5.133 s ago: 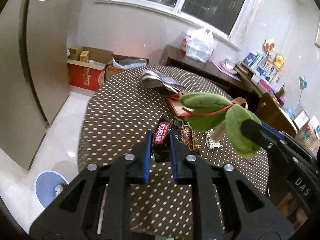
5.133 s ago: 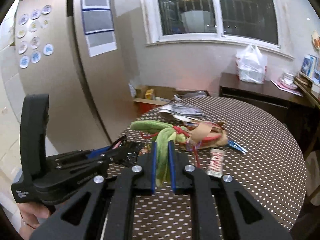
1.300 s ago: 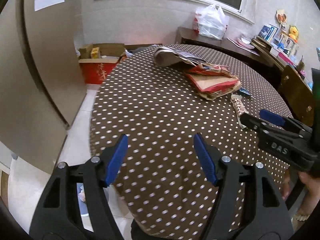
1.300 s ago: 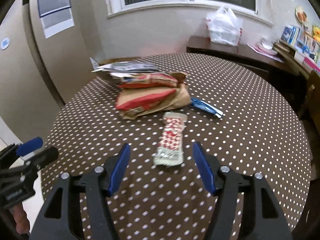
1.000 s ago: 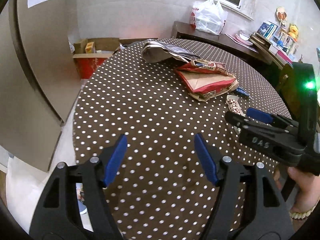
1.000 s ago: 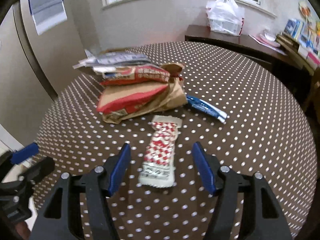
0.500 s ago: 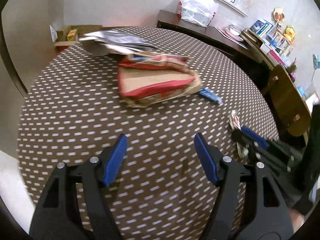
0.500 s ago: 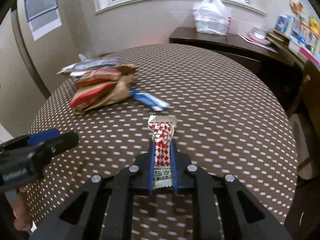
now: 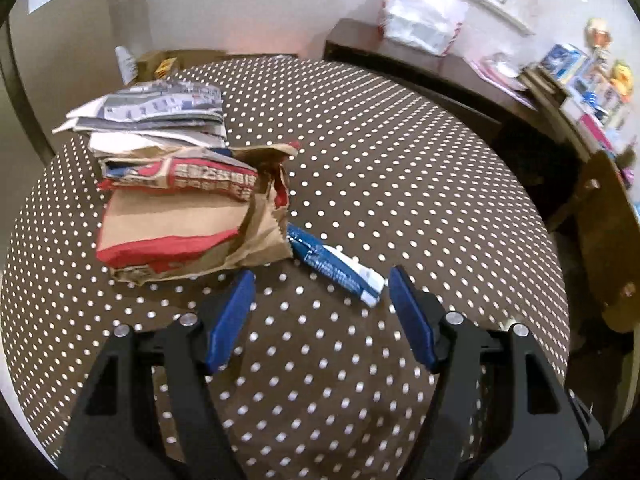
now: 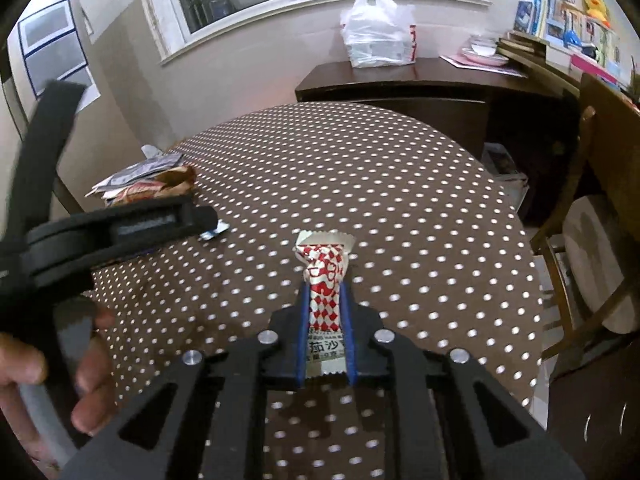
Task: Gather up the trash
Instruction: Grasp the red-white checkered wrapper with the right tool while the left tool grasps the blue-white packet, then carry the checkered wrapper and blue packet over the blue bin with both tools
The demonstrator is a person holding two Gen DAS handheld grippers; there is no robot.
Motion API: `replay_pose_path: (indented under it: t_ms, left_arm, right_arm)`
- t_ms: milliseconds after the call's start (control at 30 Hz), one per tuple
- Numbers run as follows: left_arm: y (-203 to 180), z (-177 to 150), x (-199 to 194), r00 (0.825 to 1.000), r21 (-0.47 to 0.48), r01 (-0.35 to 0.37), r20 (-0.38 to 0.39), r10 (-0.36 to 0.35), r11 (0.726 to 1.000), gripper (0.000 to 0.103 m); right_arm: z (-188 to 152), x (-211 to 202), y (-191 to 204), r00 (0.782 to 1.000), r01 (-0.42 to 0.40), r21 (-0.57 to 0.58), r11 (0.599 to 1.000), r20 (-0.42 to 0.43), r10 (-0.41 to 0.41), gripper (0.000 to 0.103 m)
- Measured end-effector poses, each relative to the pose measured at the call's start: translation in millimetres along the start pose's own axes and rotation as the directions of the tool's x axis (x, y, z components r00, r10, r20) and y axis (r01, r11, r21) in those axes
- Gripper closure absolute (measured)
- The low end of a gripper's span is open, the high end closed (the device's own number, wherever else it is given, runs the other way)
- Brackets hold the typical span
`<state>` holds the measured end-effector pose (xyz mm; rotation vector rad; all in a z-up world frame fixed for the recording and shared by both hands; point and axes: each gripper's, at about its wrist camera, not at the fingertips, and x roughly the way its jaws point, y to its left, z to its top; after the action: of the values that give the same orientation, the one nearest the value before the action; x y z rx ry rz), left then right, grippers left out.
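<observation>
My left gripper point(image 9: 320, 280) is open and hovers over the dotted brown table point(image 9: 400, 160), just short of a blue and white wrapper point(image 9: 336, 270) that lies flat between its fingertips. A brown and red paper bag point(image 9: 176, 232) lies to the left of the wrapper. My right gripper point(image 10: 325, 292) is shut on a red and white snack wrapper point(image 10: 325, 276) and holds it above the table point(image 10: 360, 160). The left gripper point(image 10: 172, 220) shows at the left of the right wrist view, over the blue wrapper point(image 10: 214, 232).
A stack of papers and packets point(image 9: 156, 120) sits behind the paper bag. A dark sideboard point(image 10: 420, 80) with a white plastic bag point(image 10: 376, 28) stands behind the table. A wooden chair point(image 10: 592, 240) stands at the right edge of the table.
My right gripper has closed on the red and white wrapper and lifted it off the table. My left gripper has moved forward and right to the blue wrapper.
</observation>
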<state>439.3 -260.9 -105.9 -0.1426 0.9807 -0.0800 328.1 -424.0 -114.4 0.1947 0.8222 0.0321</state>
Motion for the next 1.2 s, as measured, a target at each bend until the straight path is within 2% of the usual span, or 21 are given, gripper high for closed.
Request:
replay_pose_path:
  t_ms: [200, 267, 300, 333, 367, 433, 533, 700, 900, 1200]
  left_arm:
    - [-12, 4, 8, 0.996, -0.010, -0.076, 0.039, 0.076, 0.997, 0.036]
    - [-20, 1, 10, 0.991, 0.030, -0.123, 0.065, 0.121, 0.992, 0.051]
    - [-24, -1, 10, 0.989, 0.043, -0.132, 0.072, 0.129, 0.990, 0.053]
    - [-26, -2, 10, 0.989, 0.055, -0.126, 0.081, 0.121, 0.990, 0.059]
    - [-28, -3, 9, 0.989, 0.063, -0.122, 0.086, 0.117, 0.991, 0.073]
    - [-27, -3, 6, 0.991, 0.079, -0.109, 0.085, 0.102, 0.991, 0.089]
    - [-18, -5, 2, 0.995, 0.083, -0.080, 0.061, 0.075, 0.993, 0.091]
    - [1, -19, -11, 0.999, 0.069, 0.008, 0.045, -0.011, 0.998, 0.093]
    - [22, -39, -37, 0.995, 0.084, 0.069, 0.063, -0.075, 0.994, 0.093]
    - [78, -65, -74, 0.986, 0.074, 0.151, 0.056, -0.155, 0.986, 0.093]
  right_arm:
    - [11, 9, -6, 1.000, -0.007, 0.023, 1.000, -0.012, 0.008, 0.088]
    - [17, 8, -6, 1.000, -0.007, 0.027, 1.000, -0.005, 0.007, 0.088]
    - [20, 8, -5, 1.000, 0.001, 0.028, 1.000, 0.002, -0.001, 0.088]
    - [22, 9, -4, 1.000, 0.006, 0.025, 1.000, 0.001, -0.006, 0.088]
    - [23, 11, -3, 1.000, 0.004, 0.023, 1.000, -0.002, -0.004, 0.088]
    - [25, 14, 1, 1.000, 0.005, 0.015, 1.000, -0.011, -0.005, 0.088]
    - [22, 14, 7, 1.000, -0.006, 0.010, 1.000, -0.009, 0.006, 0.088]
    - [17, 7, 21, 1.000, -0.012, -0.014, 1.000, -0.005, 0.012, 0.088]
    - [10, -10, 45, 1.000, -0.007, -0.051, 0.999, 0.001, 0.007, 0.088]
    - [-8, -23, 111, 0.999, -0.044, -0.125, 0.991, -0.014, 0.043, 0.088]
